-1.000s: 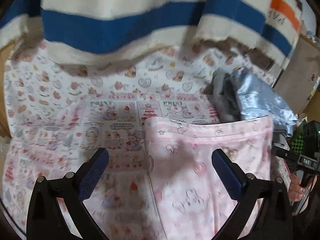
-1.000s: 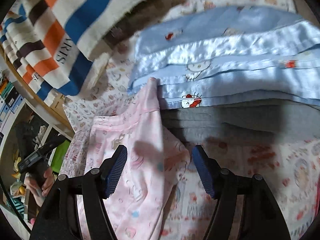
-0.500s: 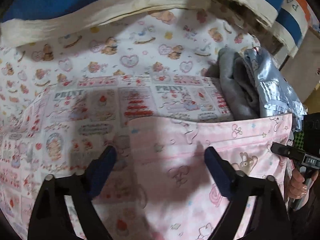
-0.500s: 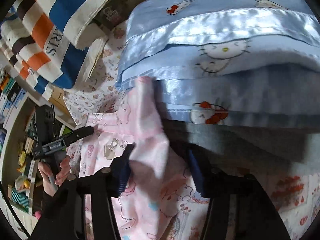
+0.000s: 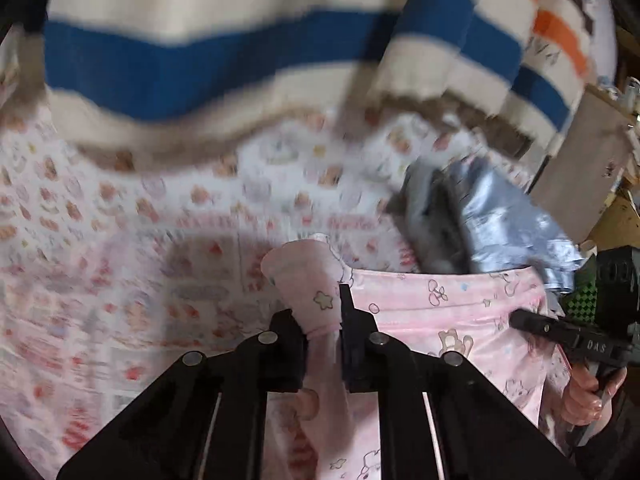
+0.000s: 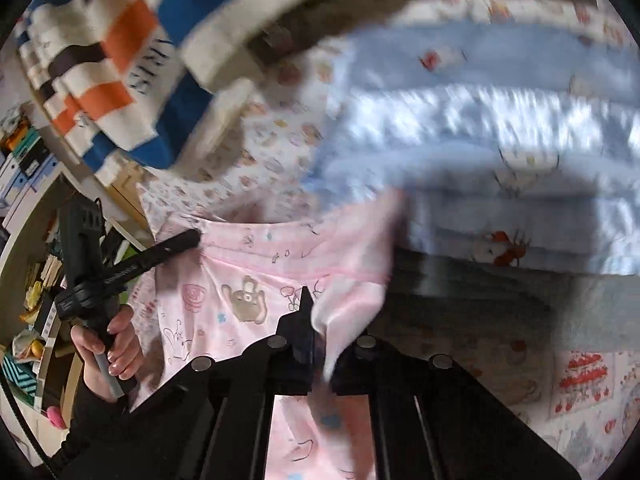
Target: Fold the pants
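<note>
We had both tongs clamped on the pink pants (image 5: pixel 448 312): left tongs (image 5: pixel 322 316) on one waistband corner, right tongs (image 6: pixel 316 320) on the other. The waistband ran taut between them, just beside the blue satin pile (image 6: pixel 480 128), legs trailing toward us.

A home, likely a bedroom: a bed sheet (image 5: pixel 132 216) printed with cartoon cakes and bears covers the surface, a striped blanket (image 5: pixel 224 60) lies bunched at 12 o'clock, a blue satin Hello Kitty blanket (image 6: pixel 500 128) at 1 o'clock, and cluttered shelves (image 6: pixel 28 184) stand at 9 o'clock.
</note>
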`<state>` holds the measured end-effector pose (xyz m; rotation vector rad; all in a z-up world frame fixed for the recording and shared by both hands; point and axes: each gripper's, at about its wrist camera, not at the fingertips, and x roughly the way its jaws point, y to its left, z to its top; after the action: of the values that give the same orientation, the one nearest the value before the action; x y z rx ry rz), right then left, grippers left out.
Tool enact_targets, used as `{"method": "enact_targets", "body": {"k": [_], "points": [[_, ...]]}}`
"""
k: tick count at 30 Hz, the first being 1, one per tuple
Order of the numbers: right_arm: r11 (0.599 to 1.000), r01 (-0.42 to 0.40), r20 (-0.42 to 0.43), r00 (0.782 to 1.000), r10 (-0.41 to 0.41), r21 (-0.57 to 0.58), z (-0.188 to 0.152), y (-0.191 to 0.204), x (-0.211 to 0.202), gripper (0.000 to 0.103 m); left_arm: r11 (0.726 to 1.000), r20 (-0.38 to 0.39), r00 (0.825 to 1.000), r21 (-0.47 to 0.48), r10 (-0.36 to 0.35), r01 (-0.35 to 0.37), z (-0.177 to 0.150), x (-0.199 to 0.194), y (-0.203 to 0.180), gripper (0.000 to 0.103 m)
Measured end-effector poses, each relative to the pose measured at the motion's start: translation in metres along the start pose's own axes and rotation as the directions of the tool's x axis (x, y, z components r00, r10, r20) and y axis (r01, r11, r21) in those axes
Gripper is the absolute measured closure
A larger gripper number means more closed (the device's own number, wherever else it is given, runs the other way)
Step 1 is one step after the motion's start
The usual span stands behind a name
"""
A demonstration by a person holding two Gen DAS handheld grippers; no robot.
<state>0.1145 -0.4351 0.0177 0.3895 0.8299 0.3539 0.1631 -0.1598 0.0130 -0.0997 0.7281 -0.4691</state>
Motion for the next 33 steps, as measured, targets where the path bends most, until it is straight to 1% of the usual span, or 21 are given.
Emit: {"method": "enact_targets", "body": {"k": [3,6,9,12,13,15,16,17,18,21,24,27,29,33], "points": [[0.998,-0.02,0.064,0.998,0.024,-0.061,0.006,0.028,-0.017,0.098,0.999,0.071,0.997,0.033,0.026,-0.029,0.006,-0.037,-0.004,0.092],[0.991,-0.053,0.109,0.992,0.066,-0.119,0.015,0.061,-0.032,0.098,0.997,0.149,0.988,0.046,0.051,-0.058,0.011,-0.074,-0.003,0.092],[0.979,-0.089,0.152,0.981,0.118,-0.186,0.022,0.097,-0.046,0.098,0.993,0.239,0.967,0.058,0.087,-0.104,0.014,-0.118,-0.001,0.092],[0.965,-0.132,0.182,0.968,0.175,-0.227,0.026,0.122,-0.057,0.098,0.99,0.294,0.949,0.05,0.114,-0.134,0.016,-0.156,0.004,0.092],[0.961,-0.145,0.199,0.961,0.194,-0.234,0.028,0.13,-0.06,0.098,0.988,0.308,0.944,0.053,0.122,-0.145,0.017,-0.165,0.004,0.092],[0.955,-0.167,0.217,0.951,0.222,-0.246,0.032,0.14,-0.061,0.098,0.977,0.325,0.93,0.059,0.173,-0.203,0.021,-0.176,0.005,0.091],[0.954,-0.168,0.219,0.95,0.224,-0.248,0.033,0.143,-0.06,0.098,0.974,0.334,0.924,0.059,0.188,-0.219,0.021,-0.178,0.009,0.091],[0.955,-0.161,0.222,0.95,0.219,-0.25,0.034,0.146,-0.058,0.098,0.972,0.333,0.922,0.056,0.199,-0.23,0.022,-0.177,0.013,0.091],[0.957,-0.147,0.222,0.953,0.205,-0.25,0.036,0.149,-0.051,0.098,0.971,0.321,0.924,0.047,0.209,-0.236,0.023,-0.173,0.018,0.091],[0.964,-0.104,0.21,0.965,0.158,-0.246,0.043,0.152,-0.025,0.098,0.974,0.269,0.939,0.006,0.215,-0.224,0.025,-0.148,0.039,0.091],[0.97,-0.066,0.184,0.977,0.11,-0.232,0.045,0.144,0.004,0.098,0.973,0.229,0.947,-0.01,0.227,-0.231,0.024,-0.119,0.057,0.091],[0.976,-0.012,0.162,0.986,0.048,-0.216,0.051,0.135,0.036,0.098,0.975,0.169,0.961,-0.033,0.221,-0.218,0.023,-0.085,0.076,0.091],[0.978,0.015,0.157,0.987,0.018,-0.208,0.053,0.128,0.052,0.098,0.978,0.142,0.967,-0.04,0.21,-0.207,0.024,-0.068,0.084,0.091],[0.975,0.069,0.158,0.987,-0.035,-0.211,0.062,0.118,0.08,0.098,0.976,0.121,0.969,-0.026,0.217,-0.216,0.029,-0.041,0.092,0.091]]}}
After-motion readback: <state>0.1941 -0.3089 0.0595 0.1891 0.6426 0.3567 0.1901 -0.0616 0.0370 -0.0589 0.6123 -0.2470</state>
